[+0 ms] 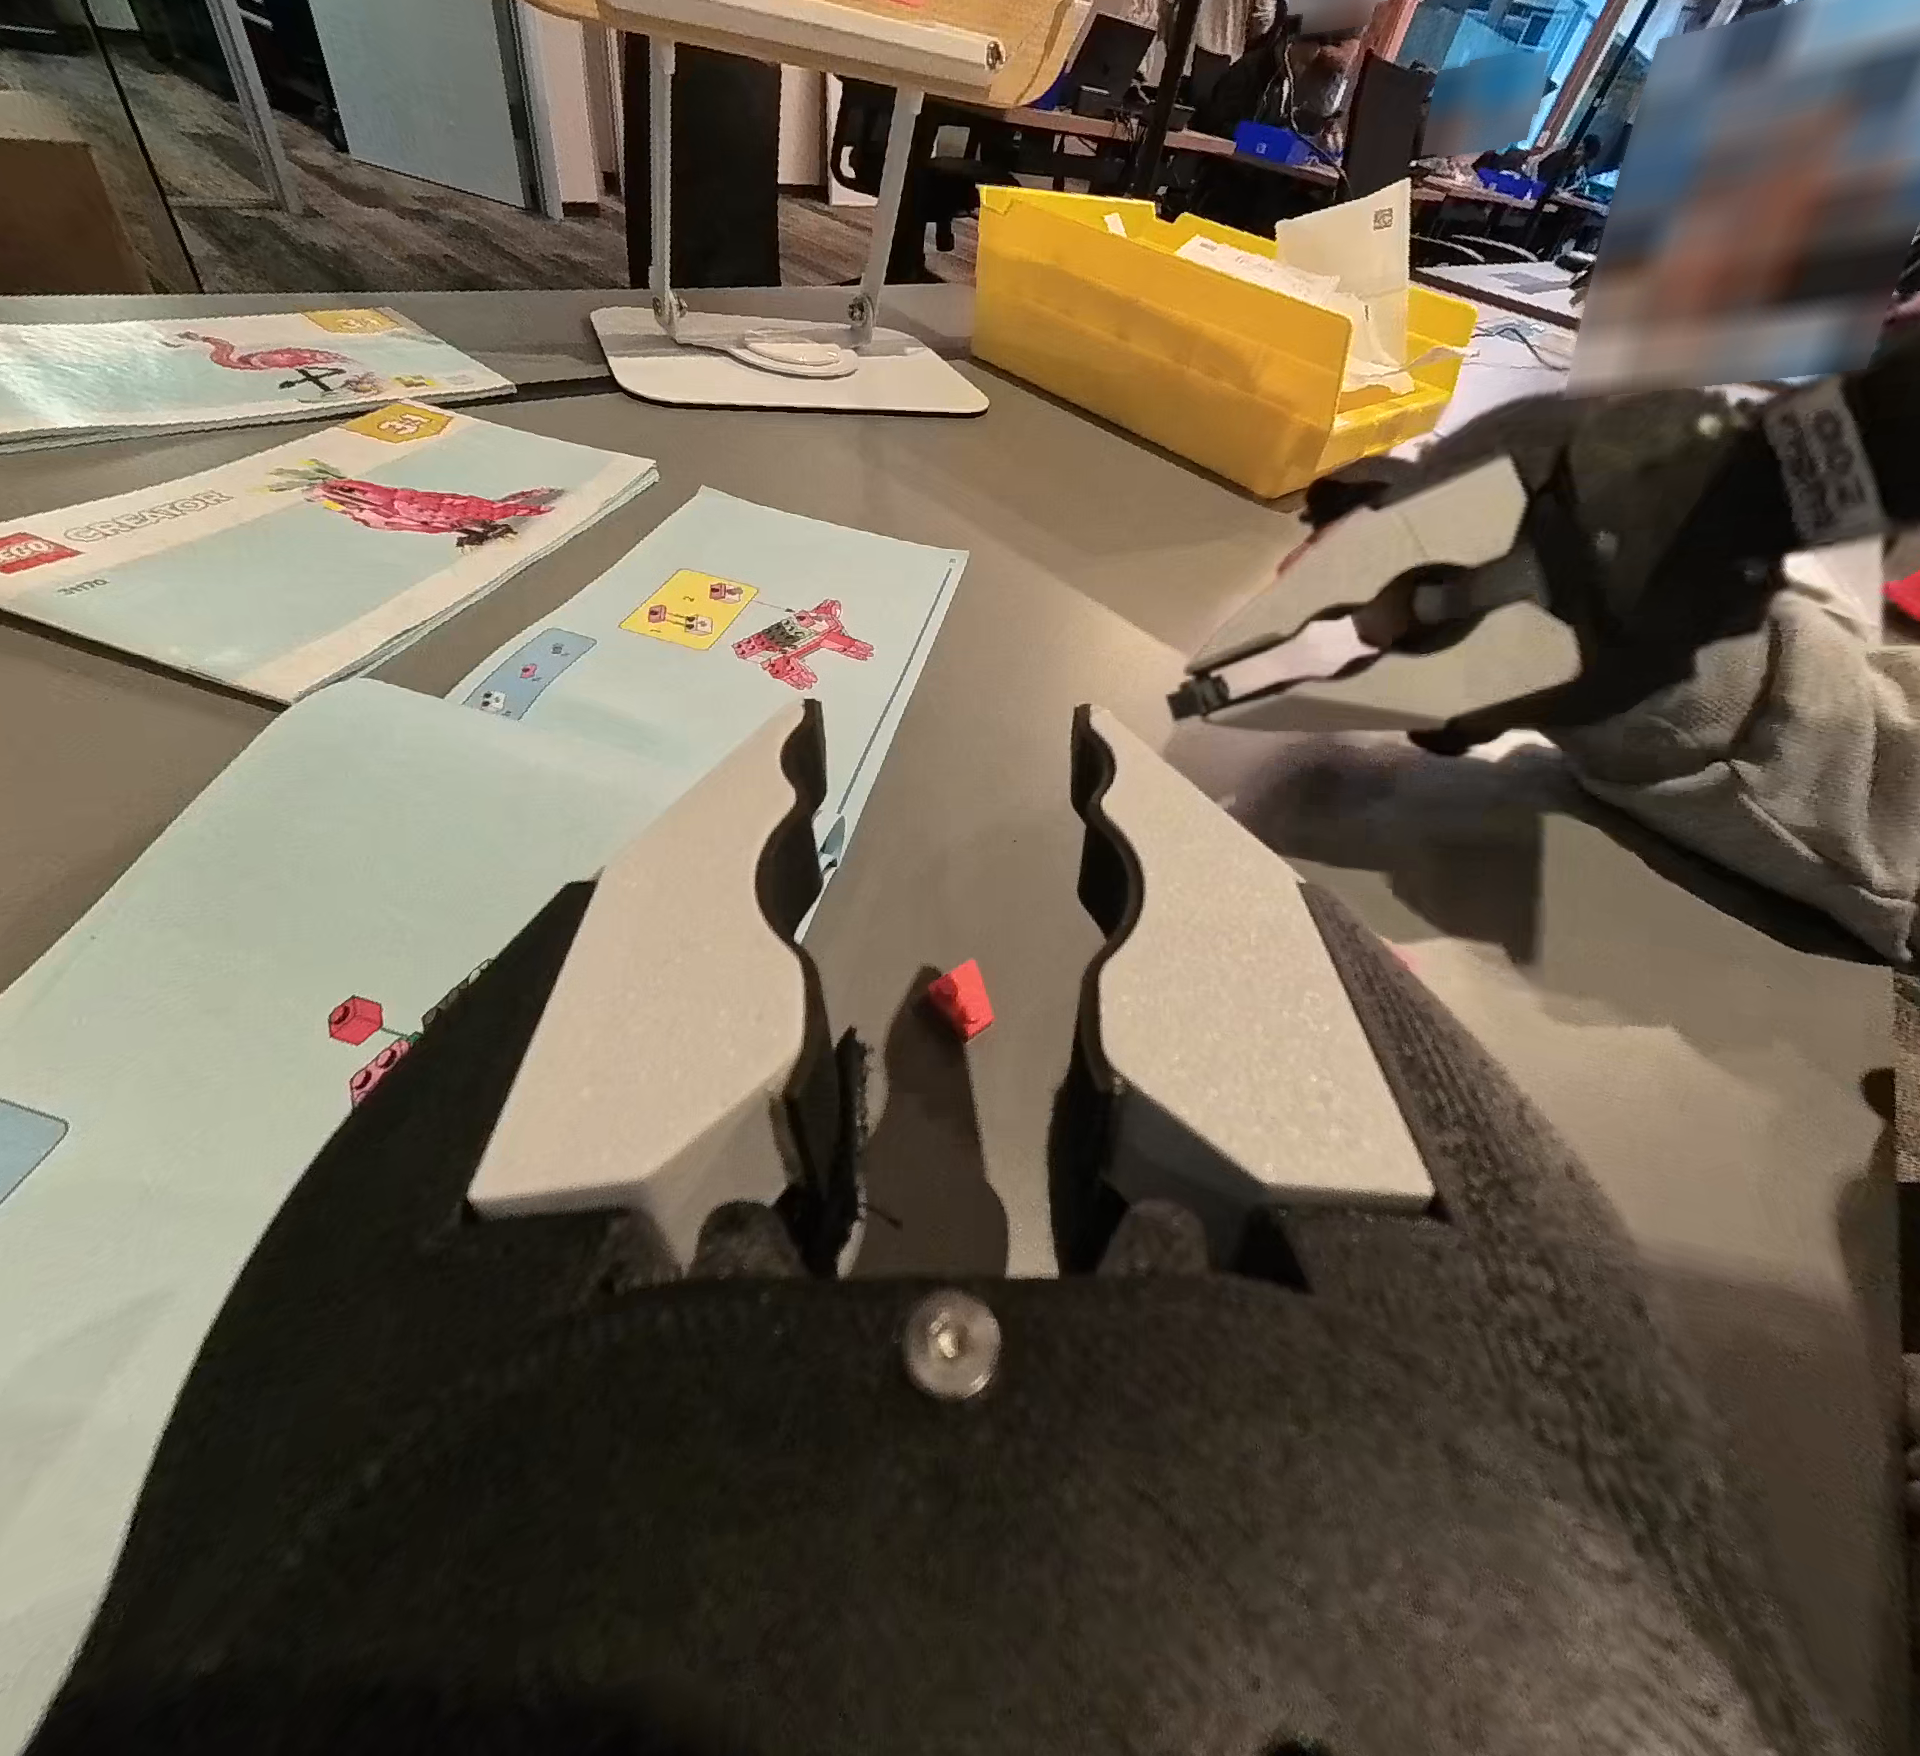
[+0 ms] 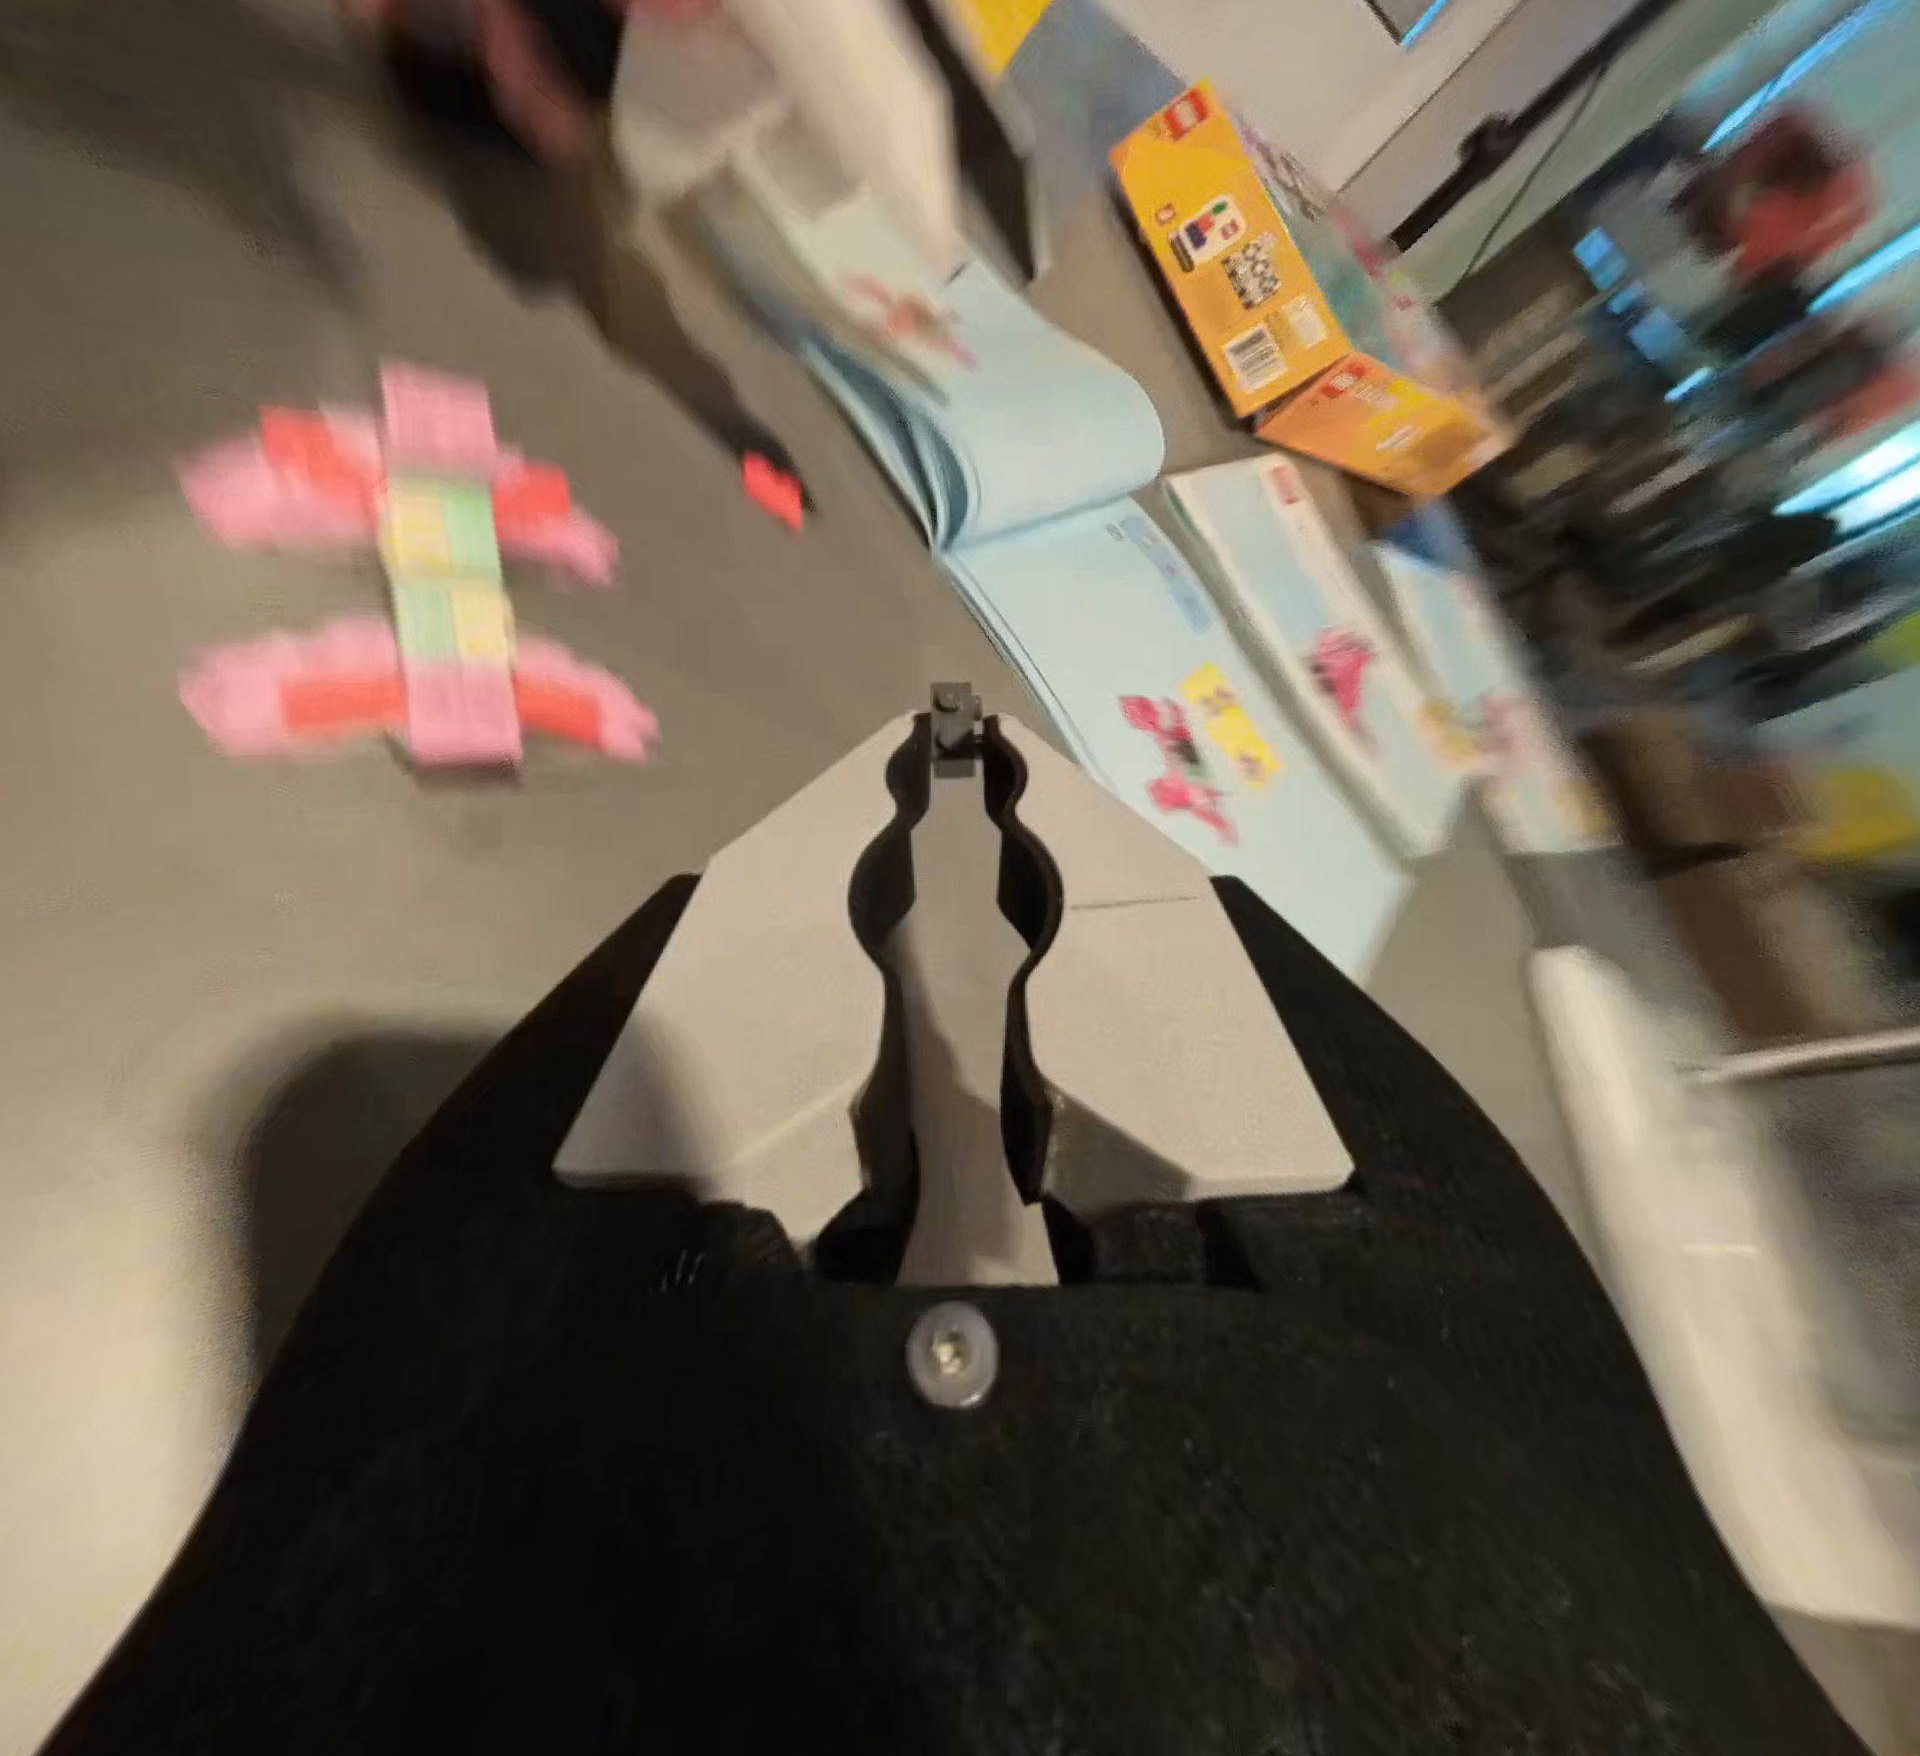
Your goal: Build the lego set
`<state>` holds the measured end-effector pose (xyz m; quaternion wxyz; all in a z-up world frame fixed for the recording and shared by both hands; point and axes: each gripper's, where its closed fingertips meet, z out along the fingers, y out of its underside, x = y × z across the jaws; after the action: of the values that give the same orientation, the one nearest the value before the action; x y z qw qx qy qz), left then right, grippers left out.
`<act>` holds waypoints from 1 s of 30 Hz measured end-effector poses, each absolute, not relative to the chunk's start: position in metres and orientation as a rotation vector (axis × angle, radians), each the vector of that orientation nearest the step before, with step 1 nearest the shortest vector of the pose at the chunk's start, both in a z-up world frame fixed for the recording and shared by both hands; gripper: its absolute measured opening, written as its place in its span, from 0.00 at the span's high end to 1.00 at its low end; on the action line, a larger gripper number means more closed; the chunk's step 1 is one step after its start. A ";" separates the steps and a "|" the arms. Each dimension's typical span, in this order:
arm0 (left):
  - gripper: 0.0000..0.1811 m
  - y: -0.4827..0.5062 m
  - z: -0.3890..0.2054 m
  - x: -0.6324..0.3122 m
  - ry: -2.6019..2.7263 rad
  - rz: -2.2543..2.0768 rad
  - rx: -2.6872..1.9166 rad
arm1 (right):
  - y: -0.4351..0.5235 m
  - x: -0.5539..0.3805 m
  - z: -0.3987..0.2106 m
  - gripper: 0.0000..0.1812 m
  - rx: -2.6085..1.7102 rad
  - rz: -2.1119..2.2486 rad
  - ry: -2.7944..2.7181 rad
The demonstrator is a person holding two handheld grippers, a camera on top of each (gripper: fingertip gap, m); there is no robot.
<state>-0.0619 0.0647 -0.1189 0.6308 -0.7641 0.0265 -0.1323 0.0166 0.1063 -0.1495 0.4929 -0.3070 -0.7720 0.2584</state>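
Bricks first: I see a small red brick (image 1: 961,998) lying on the grey table (image 1: 1039,501), between the wide-apart fingers of my left gripper (image 1: 948,740), and a tiny dark grey piece (image 2: 954,742) pinched at the tips of my right gripper (image 2: 956,732). The pink, red and green half-built model (image 2: 436,579), blurred, lies on the table left of that gripper. Open instruction booklet (image 1: 717,657) lies just beside the left gripper, and a yellow bin (image 1: 1195,335) stands farther back

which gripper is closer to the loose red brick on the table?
Left. The red brick lies on the table between the open left gripper fingers. The right gripper, pinching a small dark piece, is off to its right.
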 end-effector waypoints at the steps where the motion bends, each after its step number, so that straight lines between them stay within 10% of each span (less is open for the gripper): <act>1: 0.74 0.065 -0.119 -0.062 0.061 -0.303 -1.749 | 0.102 0.015 -0.142 0.96 -0.886 0.831 -1.827; 6: 0.75 0.064 -0.119 -0.062 0.060 -0.302 -1.749 | 0.094 0.022 -0.083 0.96 -1.243 1.926 -1.450; 17: 0.75 0.064 -0.119 -0.062 0.062 -0.305 -1.752 | 0.099 0.042 -0.053 0.96 -1.235 2.634 -1.159; 30: 0.75 0.064 -0.120 -0.061 0.067 -0.305 -1.754 | 0.095 0.022 -0.122 0.96 -1.295 1.552 -1.713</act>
<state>-0.0610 0.0641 -0.1197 0.6288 -0.7655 0.0290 -0.1331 0.0221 0.0954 -0.1220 0.2434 -0.4742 -0.6272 0.5679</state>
